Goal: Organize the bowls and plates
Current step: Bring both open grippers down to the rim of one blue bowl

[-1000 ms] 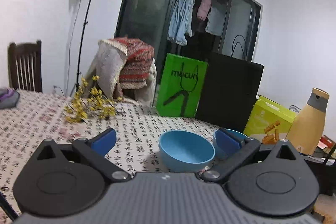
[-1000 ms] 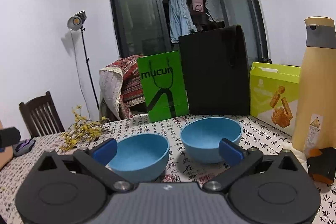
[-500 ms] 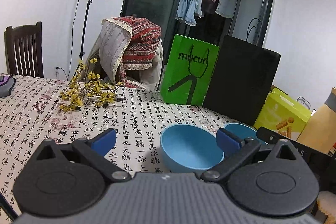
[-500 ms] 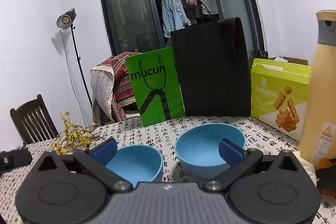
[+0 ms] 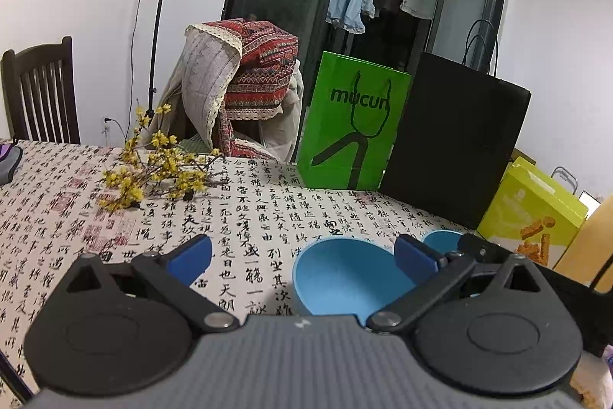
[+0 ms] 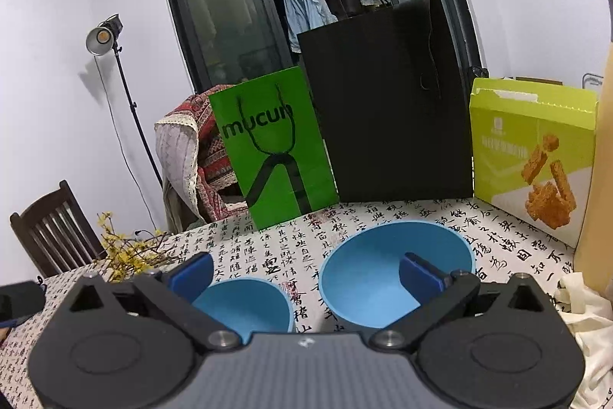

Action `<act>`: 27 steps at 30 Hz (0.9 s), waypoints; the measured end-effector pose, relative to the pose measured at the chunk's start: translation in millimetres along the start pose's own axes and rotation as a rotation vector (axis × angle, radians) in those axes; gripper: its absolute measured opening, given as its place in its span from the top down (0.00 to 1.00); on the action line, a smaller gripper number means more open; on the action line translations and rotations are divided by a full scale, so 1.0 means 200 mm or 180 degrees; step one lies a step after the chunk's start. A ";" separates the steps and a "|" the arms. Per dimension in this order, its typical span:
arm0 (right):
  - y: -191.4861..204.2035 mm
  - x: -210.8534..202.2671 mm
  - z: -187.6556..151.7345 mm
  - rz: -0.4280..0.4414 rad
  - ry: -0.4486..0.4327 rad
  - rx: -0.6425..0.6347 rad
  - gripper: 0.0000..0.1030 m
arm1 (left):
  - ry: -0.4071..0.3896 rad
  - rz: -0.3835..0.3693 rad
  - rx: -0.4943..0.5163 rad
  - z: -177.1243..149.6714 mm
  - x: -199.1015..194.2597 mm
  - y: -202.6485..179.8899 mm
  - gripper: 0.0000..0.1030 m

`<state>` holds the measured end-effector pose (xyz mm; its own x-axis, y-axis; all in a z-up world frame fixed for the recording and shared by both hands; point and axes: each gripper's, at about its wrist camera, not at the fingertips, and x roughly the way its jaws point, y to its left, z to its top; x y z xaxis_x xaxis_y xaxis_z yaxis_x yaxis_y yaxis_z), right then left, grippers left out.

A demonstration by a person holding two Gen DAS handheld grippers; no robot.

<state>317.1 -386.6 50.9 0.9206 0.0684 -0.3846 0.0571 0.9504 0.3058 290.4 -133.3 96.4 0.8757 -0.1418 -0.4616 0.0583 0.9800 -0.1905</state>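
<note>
A: Where do we stand with the 2 bowls?

B: Both our grippers are spread wide and hold nothing. The right gripper (image 6: 305,269) has the larger blue bowl (image 6: 396,280) just ahead, with its right finger (image 6: 421,276) overlapping the bowl's inside in the picture. We cannot tell whether it touches. The smaller blue bowl (image 6: 245,303) sits low and to the left of it, just beside the left finger.

A: And our left gripper (image 5: 302,257)?

B: It sees the smaller blue bowl (image 5: 346,280) just ahead and right of centre, next to its right finger. The larger one is mostly hidden behind that finger. Both bowls rest apart on the calligraphy tablecloth (image 5: 245,213).

A: So how do we do this step well?

B: We judge the step to be a reach for a rim, so that 1 bowl can go into the other. We should straddle the wall of the bowl, 1 finger inside and 1 outside, then close squarely so the rim does not slip. The smaller bowl should go into the larger, and we should lift clear of the green bag (image 6: 274,148) and black bag (image 6: 387,102) far ahead.

A: What differs from 1 second ago?

B: The right gripper has come closer to the larger bowl, which now looms bigger between our fingers. The left gripper has turned left, so the smaller bowl lies further right. Neither opening has changed.
</note>
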 end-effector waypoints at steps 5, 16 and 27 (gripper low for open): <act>-0.05 0.05 -0.03 0.0141 0.0113 0.0140 0.00 | 0.0063 0.0010 -0.0058 0.02 0.09 -0.01 0.00; -0.08 0.10 -0.05 0.0017 0.0058 0.0159 0.00 | 0.0227 0.0031 -0.0188 0.02 0.22 -0.01 0.00; -0.07 0.13 -0.05 -0.0103 0.0126 0.0073 0.01 | 0.0417 0.0187 -0.0157 0.04 0.35 0.00 0.00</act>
<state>336.7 -394.7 28.7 0.9021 0.0501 -0.4286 0.0958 0.9451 0.3123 355.3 -142.3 70.4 0.8066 -0.1046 -0.5818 -0.0177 0.9795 -0.2007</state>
